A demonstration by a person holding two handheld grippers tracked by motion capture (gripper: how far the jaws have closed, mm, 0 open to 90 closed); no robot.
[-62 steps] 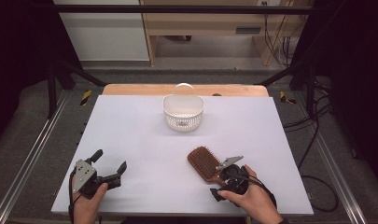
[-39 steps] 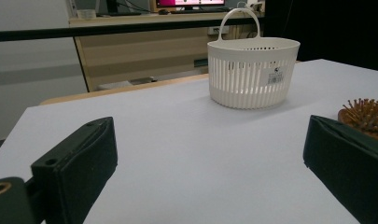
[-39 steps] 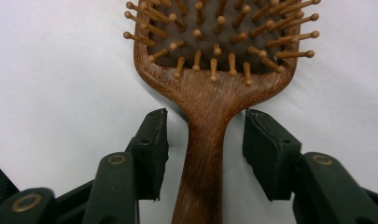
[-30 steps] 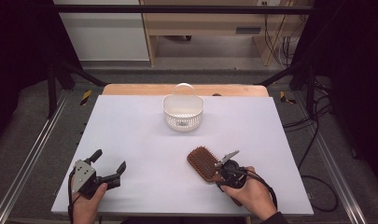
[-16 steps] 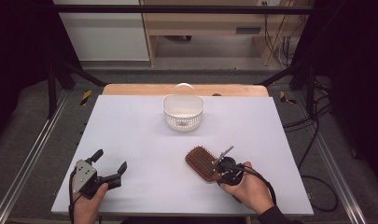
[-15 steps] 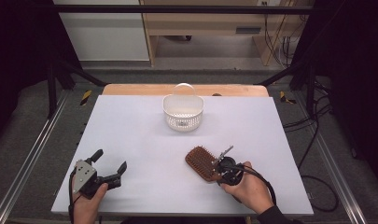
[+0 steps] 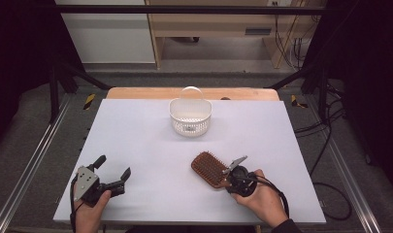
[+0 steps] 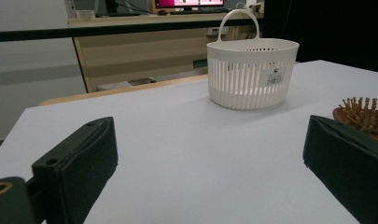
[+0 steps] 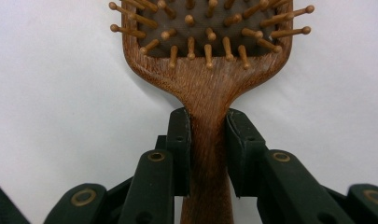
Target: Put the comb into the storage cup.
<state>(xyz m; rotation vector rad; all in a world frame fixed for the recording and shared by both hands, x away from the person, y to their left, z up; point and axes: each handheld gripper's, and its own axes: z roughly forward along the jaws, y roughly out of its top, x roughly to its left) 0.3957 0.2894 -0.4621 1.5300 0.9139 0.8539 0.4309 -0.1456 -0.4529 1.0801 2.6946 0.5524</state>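
Observation:
A brown wooden hairbrush (image 7: 209, 168) lies bristles up on the white table, right of centre near the front. My right gripper (image 7: 229, 180) is shut on its handle; in the right gripper view both jaws press the handle (image 9: 208, 140) just below the brush head. My left gripper (image 7: 114, 173) rests at the front left, held by a hand, jaws wide open and empty. In the left gripper view its two pads (image 8: 77, 163) frame bare table, with the hairbrush (image 8: 364, 116) at the right edge.
A white slotted basket (image 7: 190, 115) with a hoop handle stands at the back centre of the table (image 7: 136, 141); it is also ahead in the left gripper view (image 8: 251, 70). A wooden strip runs along the far table edge. Cables lie on the floor at right.
The right gripper slid forward along the hairbrush handle and closed on it; the brush shifted slightly left. The left gripper has stayed still.

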